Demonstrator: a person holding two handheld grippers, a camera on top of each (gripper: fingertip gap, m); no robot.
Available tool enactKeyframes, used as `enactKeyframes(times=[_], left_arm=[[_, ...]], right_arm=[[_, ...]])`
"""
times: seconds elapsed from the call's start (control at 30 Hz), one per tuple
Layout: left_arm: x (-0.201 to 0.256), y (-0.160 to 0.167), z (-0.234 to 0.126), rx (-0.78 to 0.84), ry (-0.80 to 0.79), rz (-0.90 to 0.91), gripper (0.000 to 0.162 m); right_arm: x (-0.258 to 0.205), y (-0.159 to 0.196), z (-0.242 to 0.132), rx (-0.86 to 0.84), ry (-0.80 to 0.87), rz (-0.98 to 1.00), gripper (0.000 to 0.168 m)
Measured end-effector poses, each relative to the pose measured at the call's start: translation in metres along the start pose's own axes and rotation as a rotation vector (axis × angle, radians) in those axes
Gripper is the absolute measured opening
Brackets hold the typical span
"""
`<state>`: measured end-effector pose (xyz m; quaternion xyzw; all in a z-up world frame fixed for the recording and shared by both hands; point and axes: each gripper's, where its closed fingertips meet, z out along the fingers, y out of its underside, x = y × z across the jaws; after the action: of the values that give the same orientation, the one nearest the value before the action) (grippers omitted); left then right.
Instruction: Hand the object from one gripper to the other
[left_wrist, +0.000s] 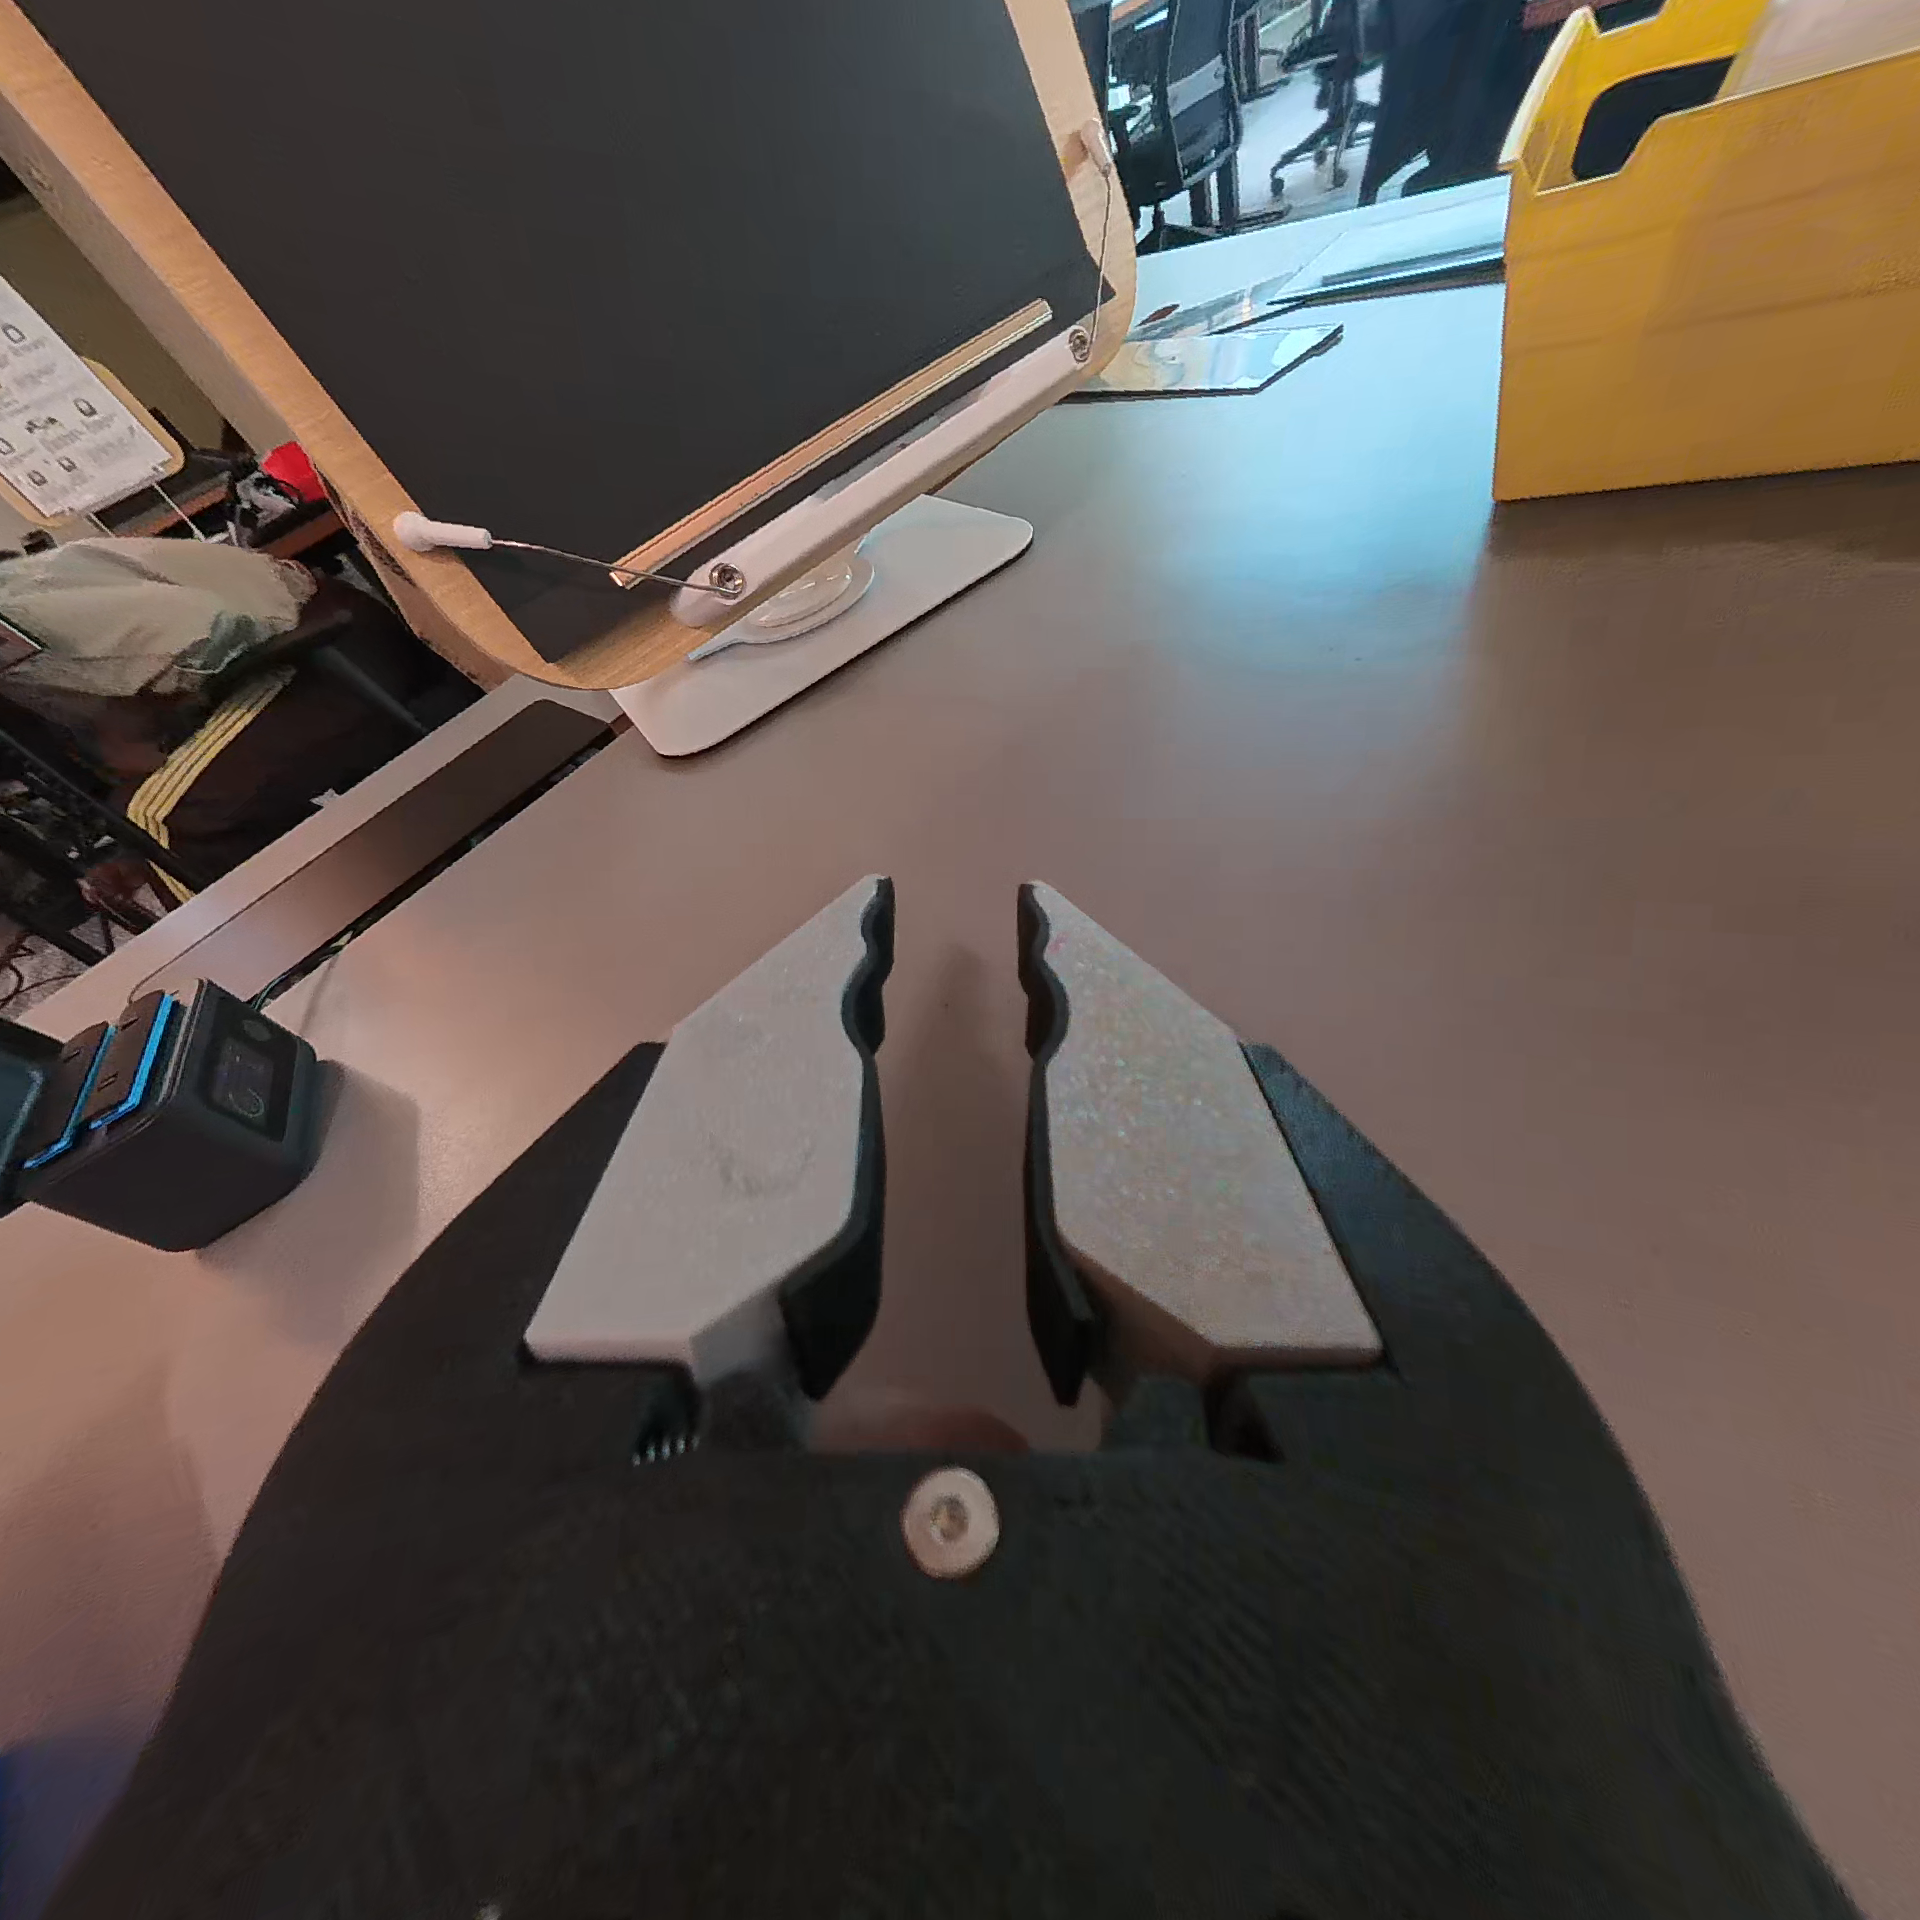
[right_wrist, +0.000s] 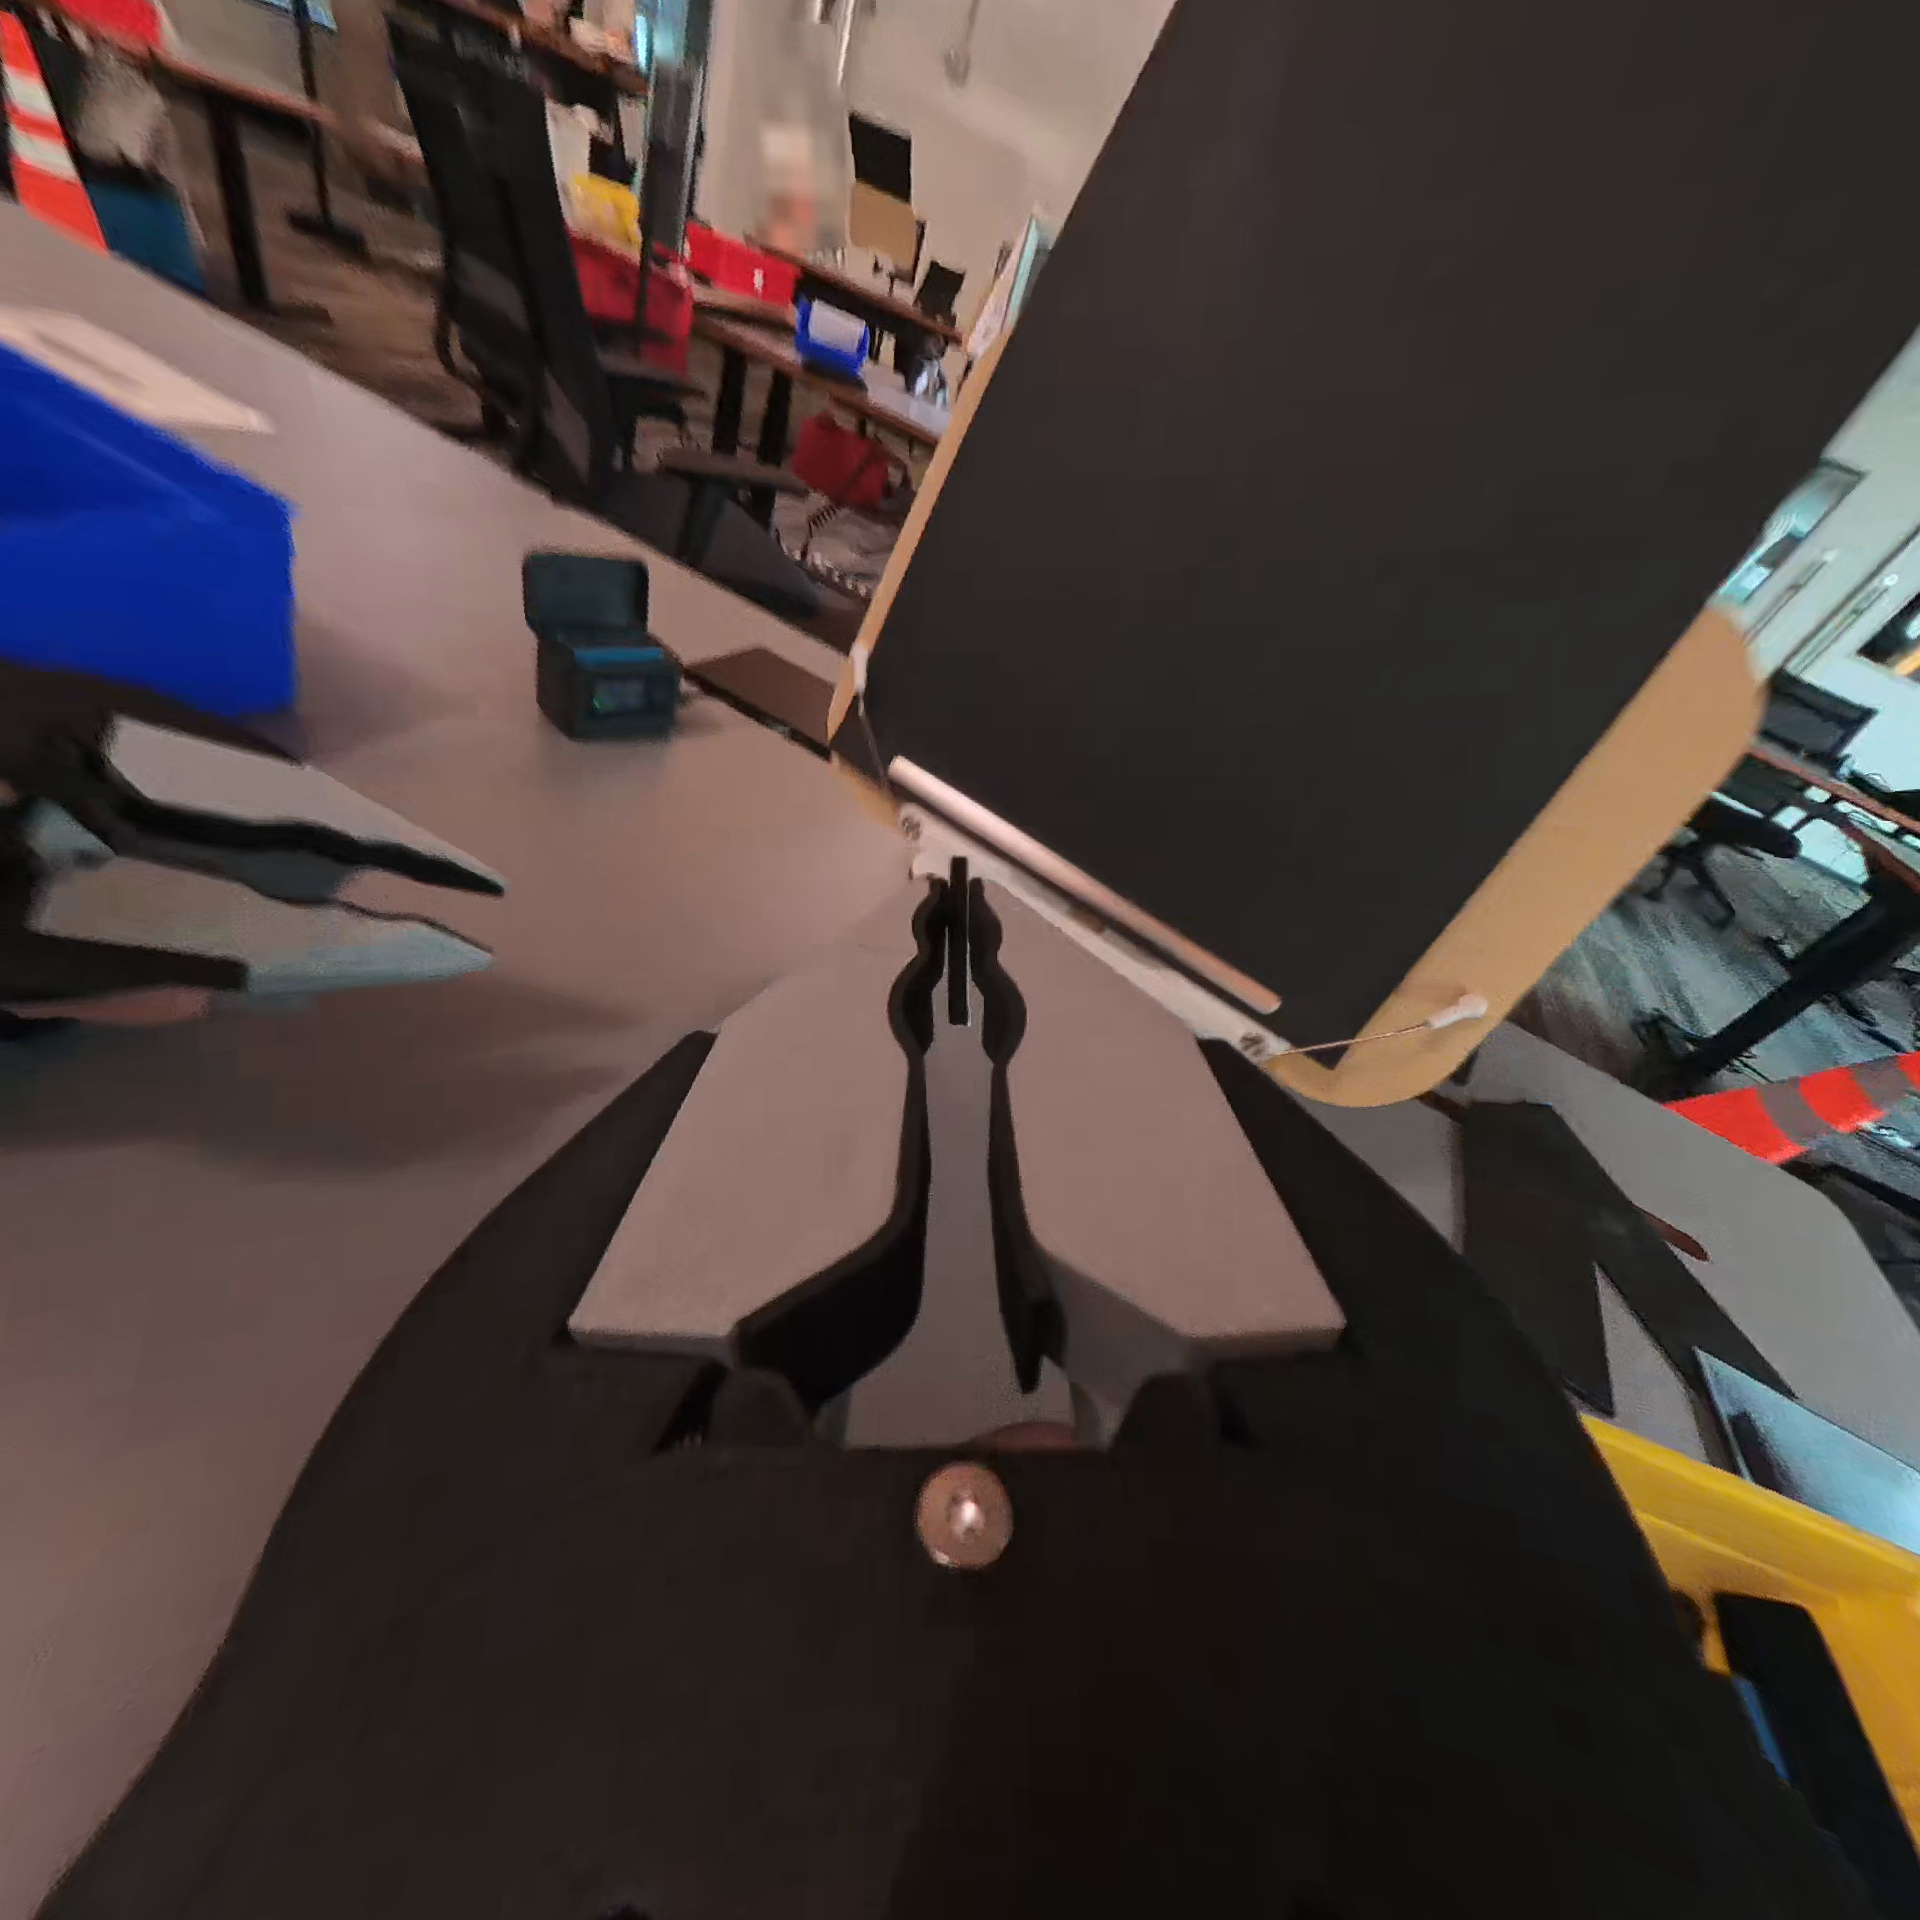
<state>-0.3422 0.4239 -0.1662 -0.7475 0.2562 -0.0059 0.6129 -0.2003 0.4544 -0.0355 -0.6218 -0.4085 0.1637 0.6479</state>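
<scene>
My right gripper (right_wrist: 957, 914) is shut on a thin black flat object (right_wrist: 957, 987). I see the object edge-on, upright between the fingertips and sticking out a little past them. My left gripper (left_wrist: 954, 894) is open and empty, low over the grey-brown table (left_wrist: 1351, 883). It also shows in the right wrist view (right_wrist: 494, 920) at the left, blurred, with its jaws apart and pointing right toward the held object, well apart from it. The object does not show in the left wrist view.
A black board with a wooden edge (left_wrist: 623, 312) leans on a white stand just beyond both grippers, also in the right wrist view (right_wrist: 1351, 520). A yellow bin (left_wrist: 1714, 312) stands at the right. A small dark case (left_wrist: 197, 1132) sits at the left. A blue sleeve (right_wrist: 125, 540) is behind the left gripper. One gripper's finger ends stand about 20 centimeters off the other's. The small dark case (left_wrist: 197, 1132) is about 25 centimeters from my left fingertips. The right camera catches it too, in the right wrist view (right_wrist: 572, 689).
</scene>
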Motion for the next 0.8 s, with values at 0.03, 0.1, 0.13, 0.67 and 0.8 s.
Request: enactKeyframes(times=[0.03,0.1,0.13,0.67,0.8], left_arm=[[0.000,0.000,0.000,0.001,-0.001,0.004,0.021],[0.002,-0.001,0.000,0.003,0.004,0.010,0.020],[0.002,-0.001,0.000,0.005,0.006,0.010,0.021],[0.005,-0.004,-0.001,0.019,0.016,-0.009,0.021],[0.005,-0.003,0.000,0.012,0.017,-0.011,0.021]], right_arm=[[0.011,-0.013,-0.015,0.033,0.008,0.024,0.000],[0.041,-0.028,-0.044,0.063,0.044,0.067,0.000],[0.060,-0.029,-0.058,0.062,0.079,0.085,0.000],[0.189,0.148,-0.119,-0.531,0.238,0.315,0.035],[0.175,0.077,-0.118,-0.356,0.218,0.257,0.043]])
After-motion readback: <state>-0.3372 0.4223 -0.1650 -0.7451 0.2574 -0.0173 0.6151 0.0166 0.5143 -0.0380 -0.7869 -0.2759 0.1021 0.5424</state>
